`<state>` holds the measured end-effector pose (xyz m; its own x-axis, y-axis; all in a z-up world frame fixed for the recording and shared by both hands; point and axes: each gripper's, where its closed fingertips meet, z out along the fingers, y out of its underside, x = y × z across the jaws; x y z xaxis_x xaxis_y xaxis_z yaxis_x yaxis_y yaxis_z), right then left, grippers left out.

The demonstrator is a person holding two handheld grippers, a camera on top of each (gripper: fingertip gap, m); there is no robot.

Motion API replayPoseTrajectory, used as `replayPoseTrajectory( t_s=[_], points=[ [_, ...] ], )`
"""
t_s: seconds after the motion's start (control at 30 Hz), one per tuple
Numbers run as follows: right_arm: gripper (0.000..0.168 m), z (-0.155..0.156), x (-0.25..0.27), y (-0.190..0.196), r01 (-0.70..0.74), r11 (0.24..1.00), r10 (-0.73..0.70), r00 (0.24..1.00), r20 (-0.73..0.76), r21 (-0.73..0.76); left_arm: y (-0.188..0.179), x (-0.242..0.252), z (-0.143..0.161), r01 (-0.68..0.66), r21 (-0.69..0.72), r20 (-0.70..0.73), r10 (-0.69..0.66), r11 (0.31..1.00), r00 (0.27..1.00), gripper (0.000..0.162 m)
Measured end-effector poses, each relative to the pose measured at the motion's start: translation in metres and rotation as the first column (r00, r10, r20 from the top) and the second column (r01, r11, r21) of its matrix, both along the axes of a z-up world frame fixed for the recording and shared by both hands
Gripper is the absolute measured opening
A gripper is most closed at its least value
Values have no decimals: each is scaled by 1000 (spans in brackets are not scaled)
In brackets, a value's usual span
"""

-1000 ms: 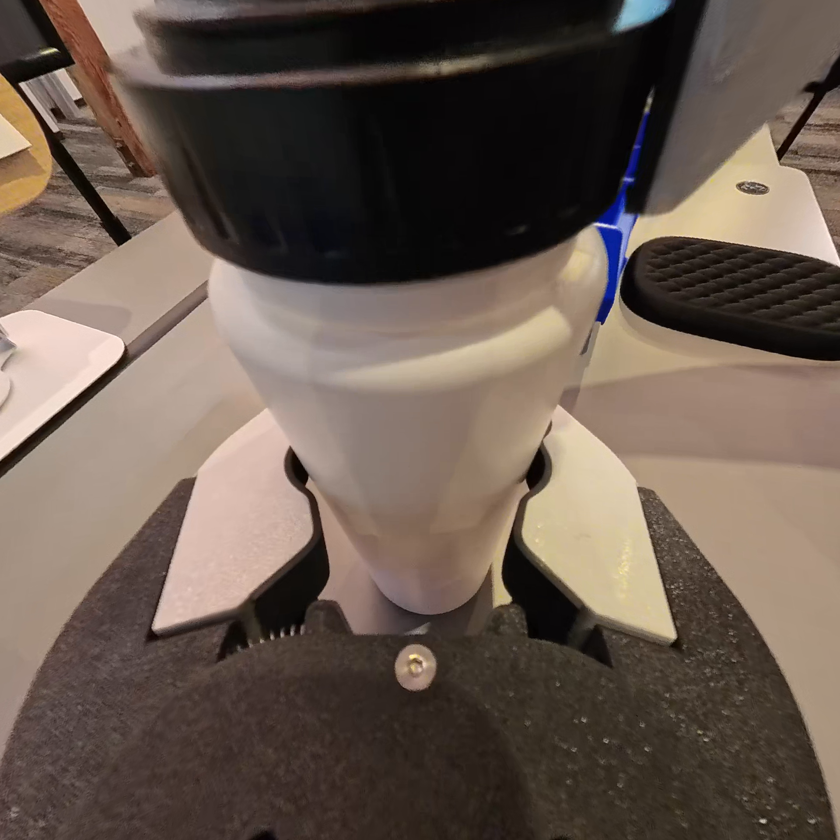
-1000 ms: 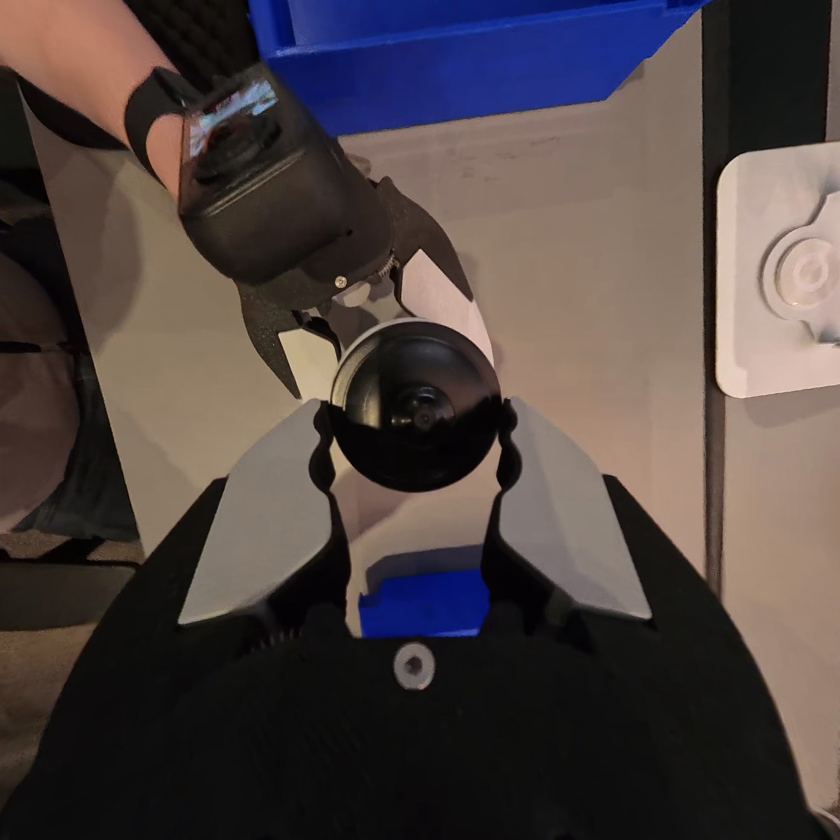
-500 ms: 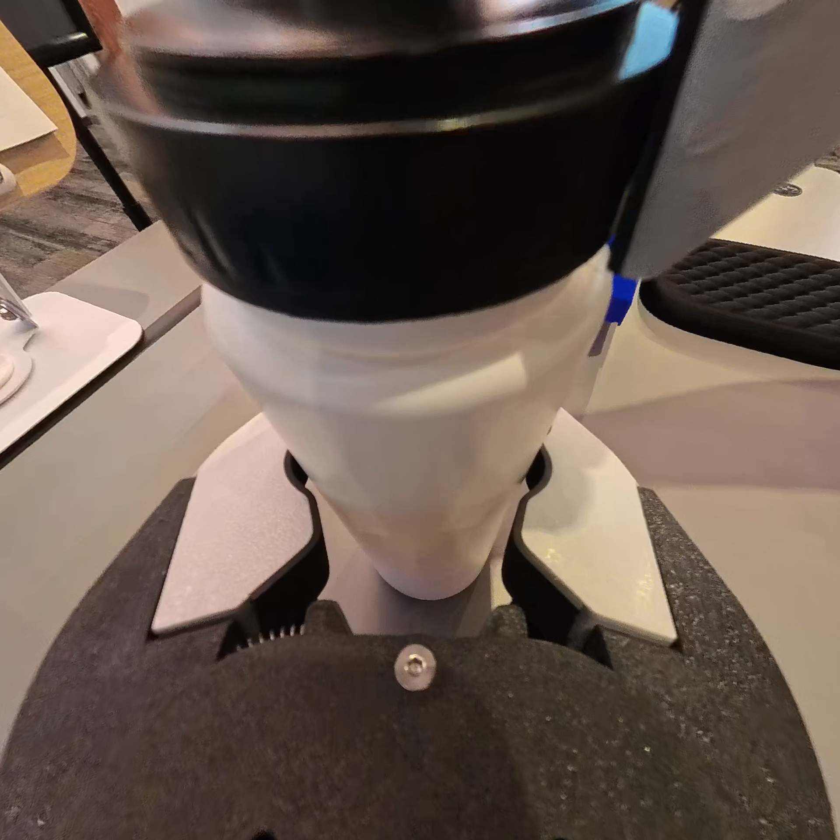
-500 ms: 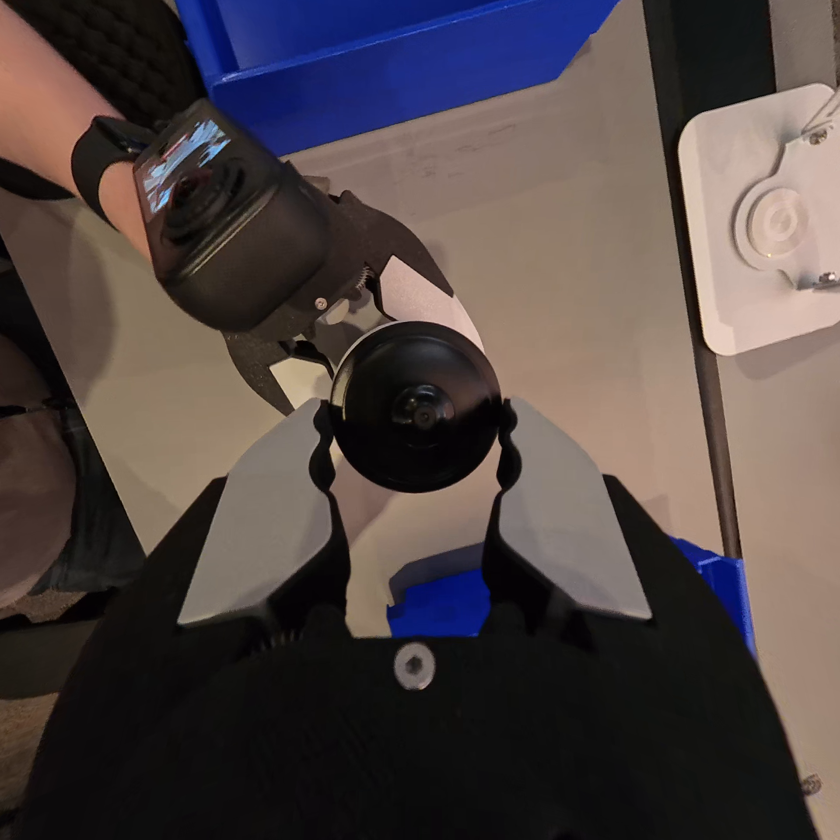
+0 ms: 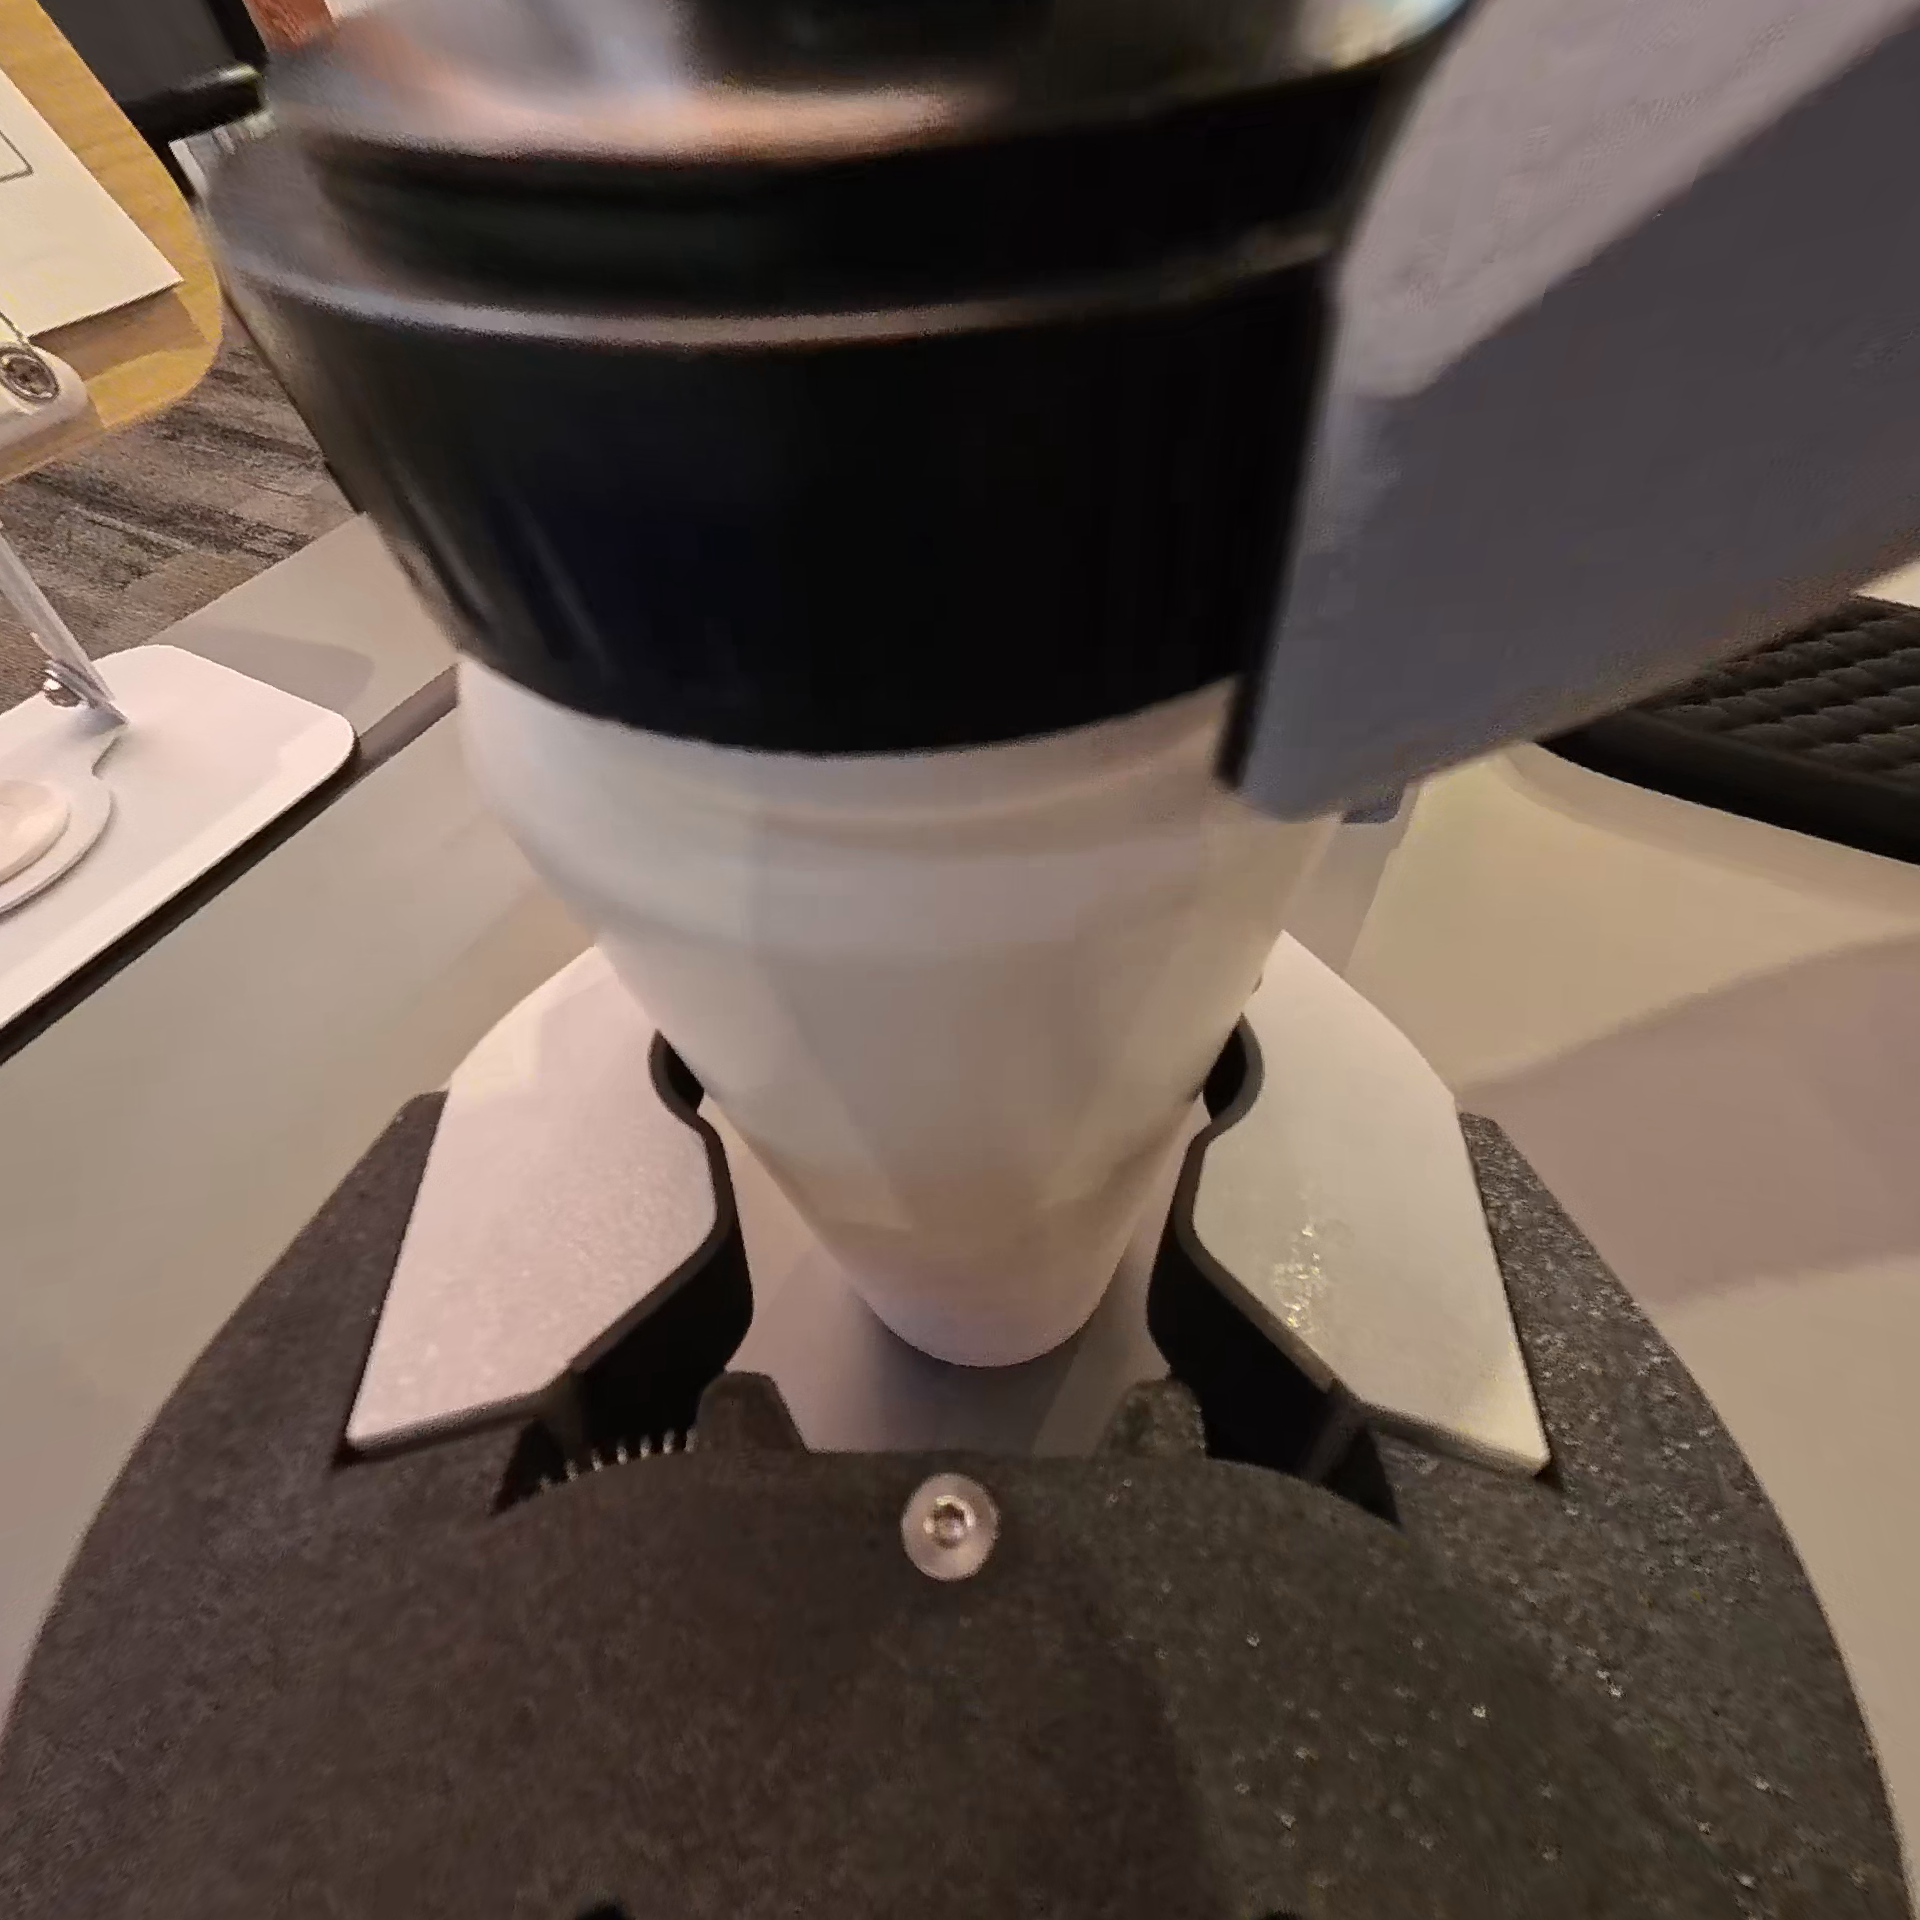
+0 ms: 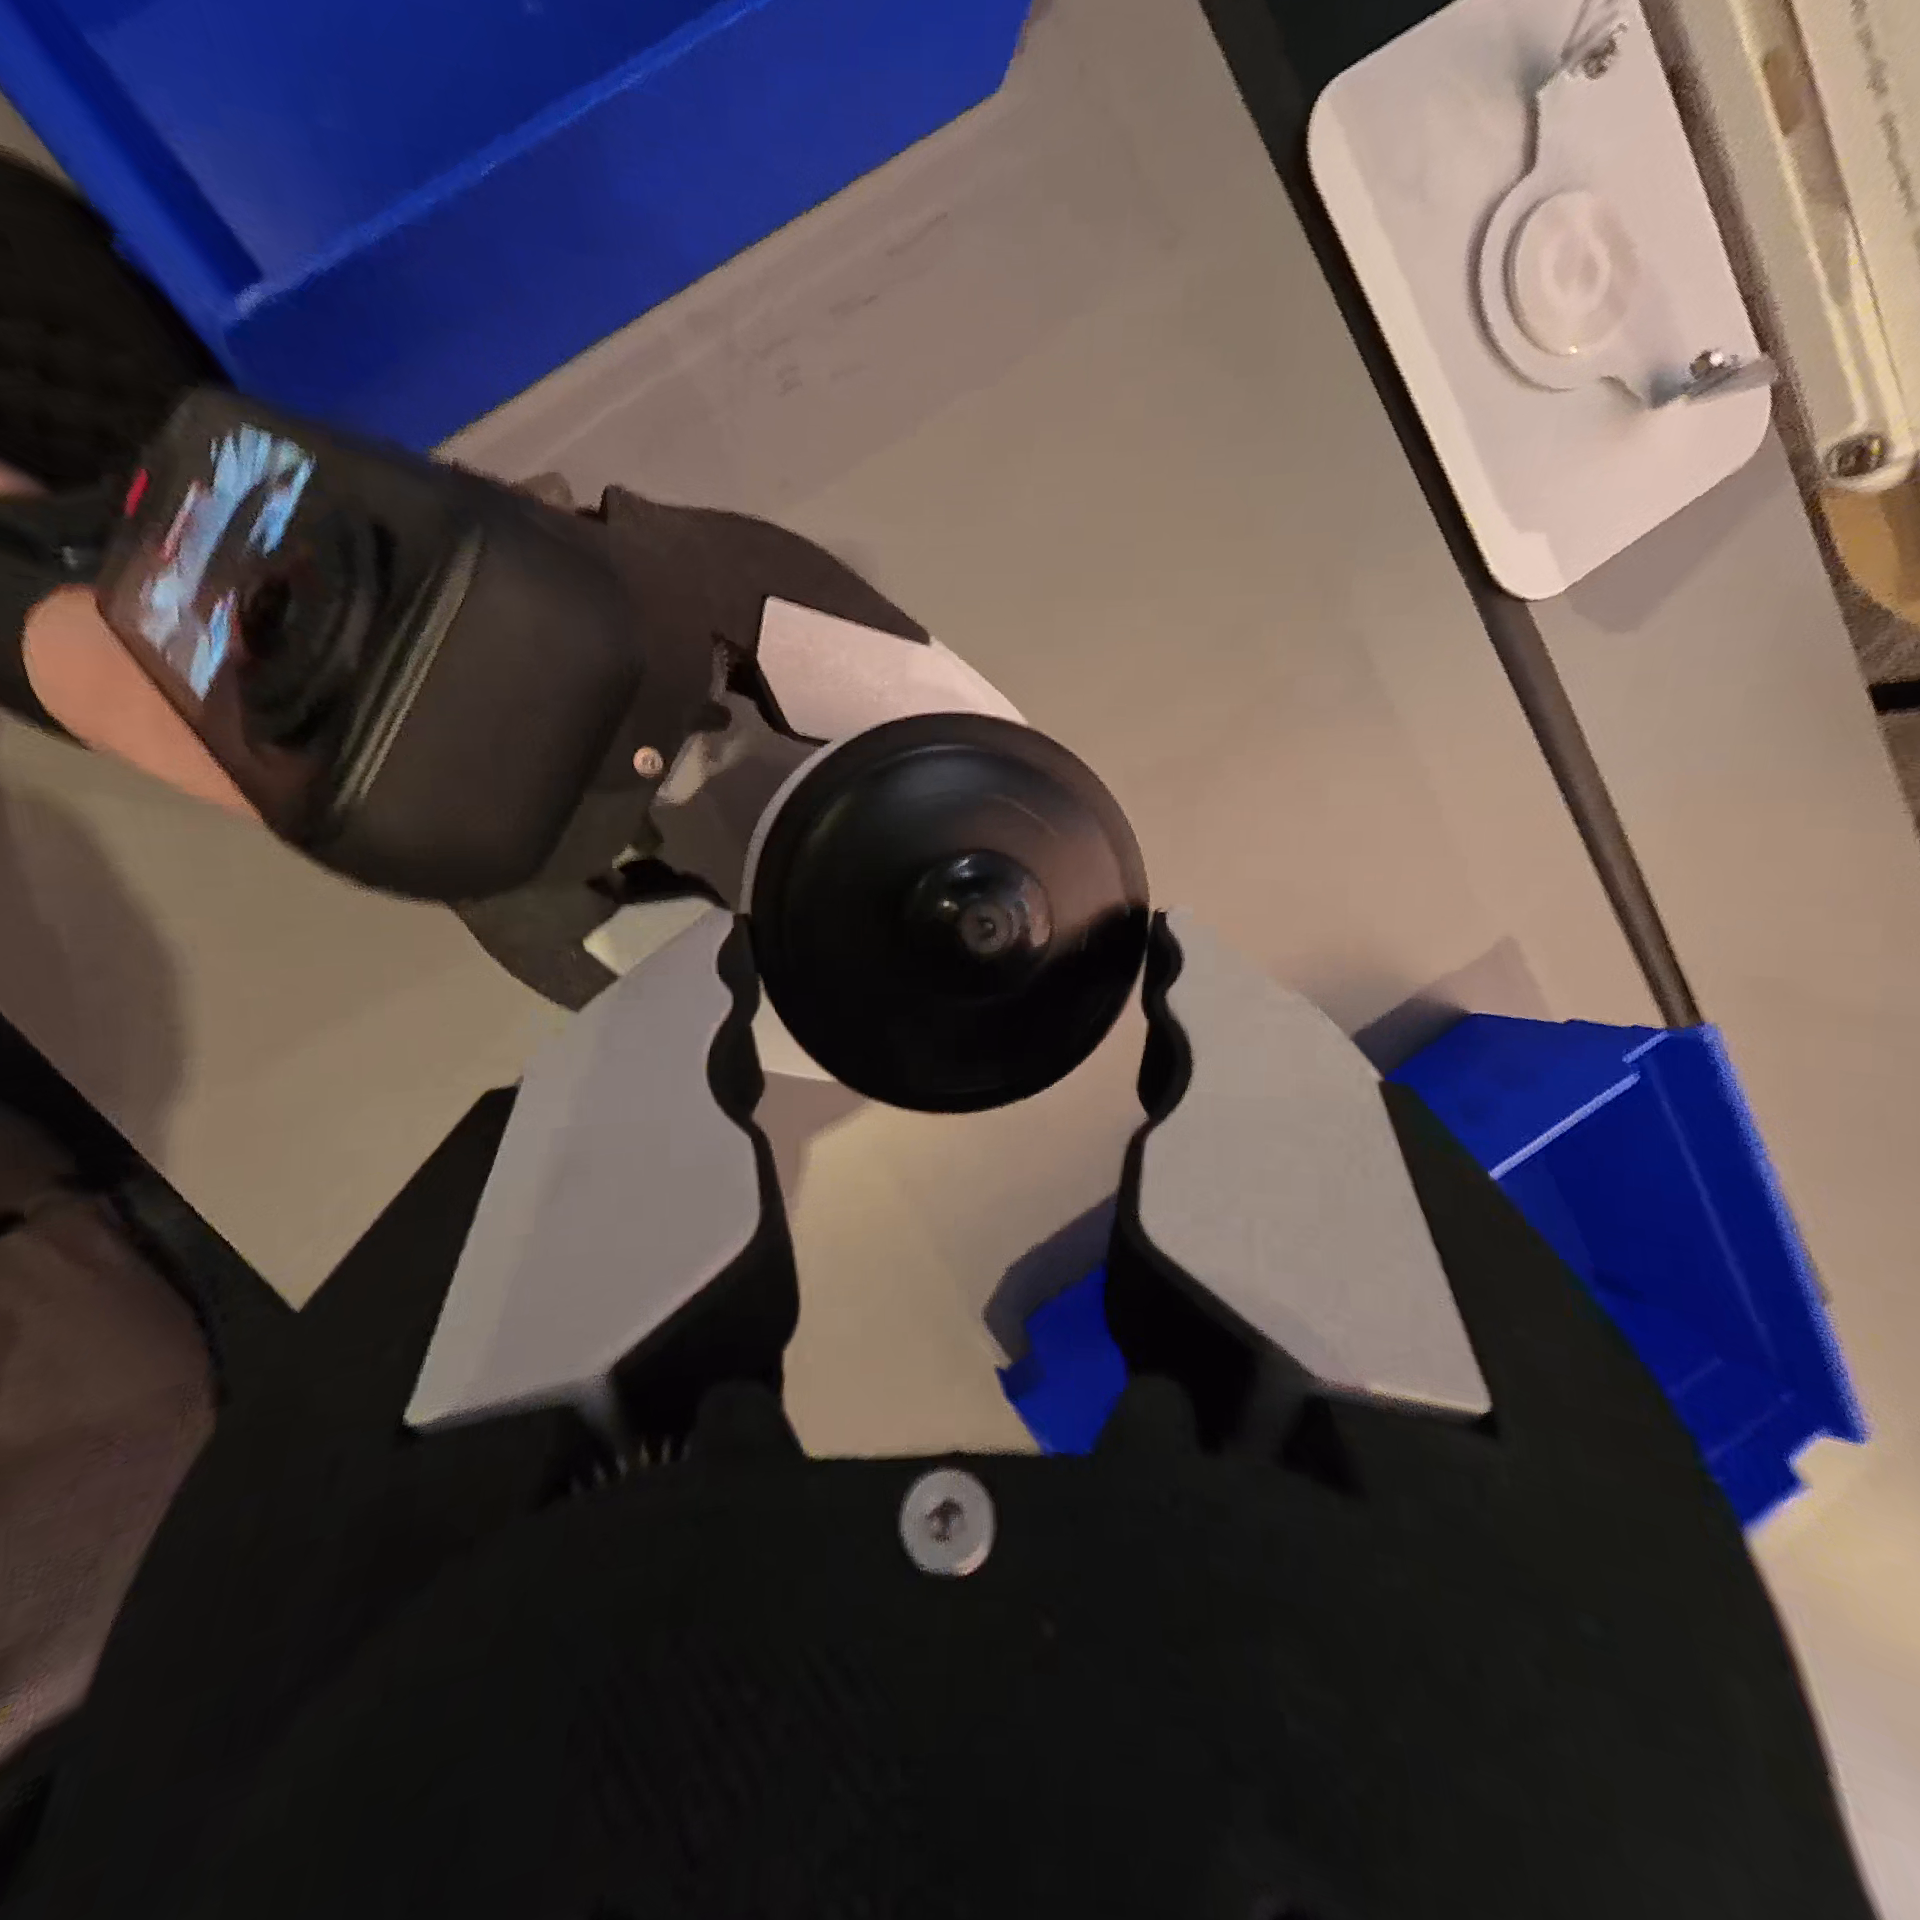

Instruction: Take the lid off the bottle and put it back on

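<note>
A white bottle (image 5: 935,987) stands upright with a black round lid (image 5: 831,520) on its top. My left gripper (image 5: 956,1049) is shut on the bottle's lower body. In the right wrist view I look straight down on the lid (image 6: 883,852). My right gripper (image 6: 945,935) is shut on its rim from both sides. A sliver of the white bottle (image 6: 774,821) shows under the lid. One left-gripper finger (image 6: 862,665) reaches in from the left. One right-gripper finger (image 5: 1610,364) shows beside the lid in the left wrist view.
A large blue bin (image 6: 520,156) stands at the far side of the grey table (image 6: 1143,468). A smaller blue bin (image 6: 1662,1195) sits near my right gripper. A white stand base (image 6: 1507,260) lies at the right, and a black mesh pad (image 5: 1766,707) lies behind the bottle.
My right gripper has twisted clockwise about the lid's axis while shut on it. The left gripper has kept its hold on the bottle, which has turned slightly.
</note>
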<state>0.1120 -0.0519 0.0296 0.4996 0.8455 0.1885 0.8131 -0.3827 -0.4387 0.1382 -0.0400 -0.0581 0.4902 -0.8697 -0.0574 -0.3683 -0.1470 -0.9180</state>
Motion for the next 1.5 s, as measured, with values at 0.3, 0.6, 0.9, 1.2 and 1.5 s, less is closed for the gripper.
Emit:
replayPoseTrajectory(
  t_s=[0.3,0.6,0.9,1.2,1.5],
  points=[
    [91,18,2,1,-456,890,455,890,21,32,-1,2,0,36,-1,0,-36,999,999,97],
    [71,4,-2,-4,-520,848,520,854,-34,-100,-2,2,0,46,-4,-3,-46,999,999,97],
    [71,4,-1,-4,-249,966,248,969,-23,-73,-2,2,0,12,1,-9,-12,1000,1000,97],
    [71,4,-2,-1,74,997,-77,992,-104,-36,0,0,0,-22,-5,-10,22,1000,1000,97],
    [79,8,3,2,-224,969,221,974,37,103,-1,1,0,26,-4,-4,-26,1000,1000,97]
  ],
)
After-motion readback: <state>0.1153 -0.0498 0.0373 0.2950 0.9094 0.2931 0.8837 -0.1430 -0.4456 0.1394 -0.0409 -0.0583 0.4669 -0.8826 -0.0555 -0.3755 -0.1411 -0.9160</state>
